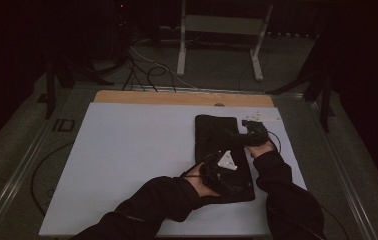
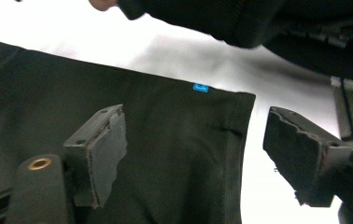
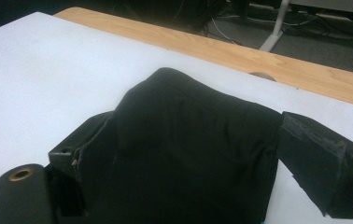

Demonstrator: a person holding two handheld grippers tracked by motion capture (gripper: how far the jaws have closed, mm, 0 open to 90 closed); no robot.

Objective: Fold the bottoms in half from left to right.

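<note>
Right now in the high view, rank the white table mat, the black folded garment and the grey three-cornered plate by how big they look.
1. White table mat
2. Black folded garment
3. Grey three-cornered plate, riding higher on the left gripper, yet clearly smallest.

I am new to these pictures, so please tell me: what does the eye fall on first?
First, the folded black garment on the right part of the white table, dark against the pale top. Then the left gripper, jaws open over the garment's hem near a small blue tag, and the right gripper at its far edge.
</note>
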